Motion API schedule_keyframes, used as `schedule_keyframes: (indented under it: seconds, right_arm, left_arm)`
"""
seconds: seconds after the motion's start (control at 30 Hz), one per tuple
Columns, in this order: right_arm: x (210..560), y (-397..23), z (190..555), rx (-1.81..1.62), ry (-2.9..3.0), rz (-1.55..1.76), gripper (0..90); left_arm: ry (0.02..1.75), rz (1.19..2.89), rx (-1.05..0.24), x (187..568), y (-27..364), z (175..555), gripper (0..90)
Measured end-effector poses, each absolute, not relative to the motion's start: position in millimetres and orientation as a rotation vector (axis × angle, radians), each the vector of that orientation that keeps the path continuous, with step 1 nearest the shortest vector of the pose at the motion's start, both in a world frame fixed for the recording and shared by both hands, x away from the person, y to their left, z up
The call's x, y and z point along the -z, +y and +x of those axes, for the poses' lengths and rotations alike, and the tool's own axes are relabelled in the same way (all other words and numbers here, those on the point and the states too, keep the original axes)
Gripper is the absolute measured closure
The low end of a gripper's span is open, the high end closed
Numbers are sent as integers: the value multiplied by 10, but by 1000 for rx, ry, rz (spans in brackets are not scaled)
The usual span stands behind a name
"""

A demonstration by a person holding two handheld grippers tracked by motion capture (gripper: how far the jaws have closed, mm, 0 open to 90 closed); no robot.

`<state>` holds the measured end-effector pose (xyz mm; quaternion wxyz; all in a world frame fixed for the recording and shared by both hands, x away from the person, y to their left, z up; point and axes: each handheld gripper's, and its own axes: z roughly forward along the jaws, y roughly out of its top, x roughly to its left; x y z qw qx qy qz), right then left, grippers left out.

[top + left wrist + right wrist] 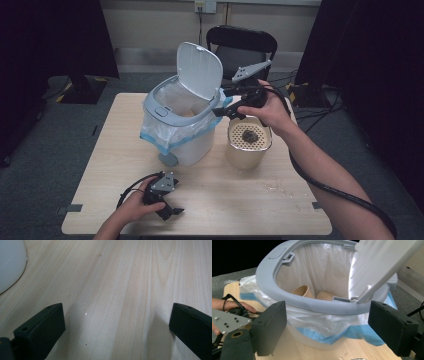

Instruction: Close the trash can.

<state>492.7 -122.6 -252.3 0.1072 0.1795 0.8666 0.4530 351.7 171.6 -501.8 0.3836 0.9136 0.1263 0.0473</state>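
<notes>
We see the left gripper point(169, 210) resting on the table point(240, 200) in front of the bin point(180, 120), jaws wide apart on nothing, the bin lid up with paper cups point(302, 292) inside, the right gripper point(223, 107) just right of the bin's rim, jaws apart and empty, above a beige perforated container point(248, 142).

1. The left gripper point(116, 330) looks down at a pale wooden table point(120, 277), its grain running up the view.
2. Its two black jaws stand wide apart, with bare wood between them and nothing in their gap.
3. A white curved bin point(10, 262) sits on the table at the upper left, well clear of the near jaw.
4. Small bright glints lie on the table between the jaws.
</notes>
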Motion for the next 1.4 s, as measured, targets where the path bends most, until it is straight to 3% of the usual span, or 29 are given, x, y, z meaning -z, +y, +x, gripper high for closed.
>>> schedule_keyframes:
  seconds: [0.5, 0.83, 1.0, 1.4]
  right_arm:
    - [2470, -1155, 5157, -1401, 2513, 572, 173]
    - [2411, -1045, 5161, -1394, 2511, 561, 163]
    - [2343, -1019, 5131, -1408, 2509, 531, 224]
    - [2278, -833, 5020, -1346, 2545, 441, 200]
  left_arm:
    - [322, 2327, -121, 5019, 1716, 3517, 0]
    - [322, 2327, -122, 5020, 1716, 3516, 0]
    - [322, 2327, -121, 5020, 1716, 3516, 0]
    - [326, 2327, -124, 5019, 1716, 3513, 0]
